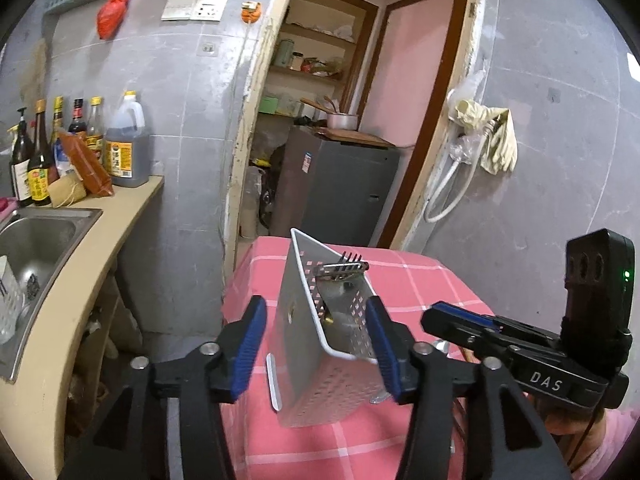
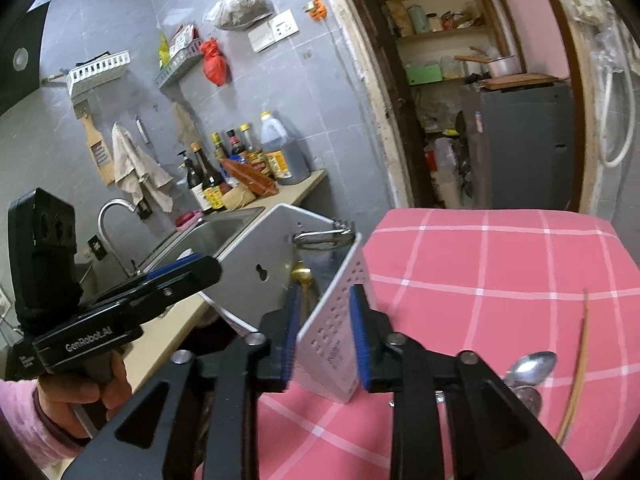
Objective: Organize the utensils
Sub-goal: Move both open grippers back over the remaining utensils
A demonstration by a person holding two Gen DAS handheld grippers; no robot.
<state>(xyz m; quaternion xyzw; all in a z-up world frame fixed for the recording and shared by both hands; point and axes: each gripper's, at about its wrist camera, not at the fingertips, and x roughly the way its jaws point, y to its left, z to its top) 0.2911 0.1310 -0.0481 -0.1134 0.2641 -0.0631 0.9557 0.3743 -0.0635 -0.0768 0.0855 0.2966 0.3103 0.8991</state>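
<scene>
Grey-tiled kitchen, doorway behind. Pink checked tabletop (image 2: 500, 264) beside the sink (image 1: 36, 236). On its near edge a white perforated utensil holder (image 1: 320, 380), tilted, with a fork (image 1: 346, 268) and a gold spoon (image 2: 302, 274) inside. Left tool (image 1: 316, 344) spread around the holder, pads off its walls. Right tool (image 2: 326, 336) part-open astride the holder's perforated wall. Right of the holder, a steel spoon (image 2: 532, 366) and chopsticks (image 2: 578, 360).
</scene>
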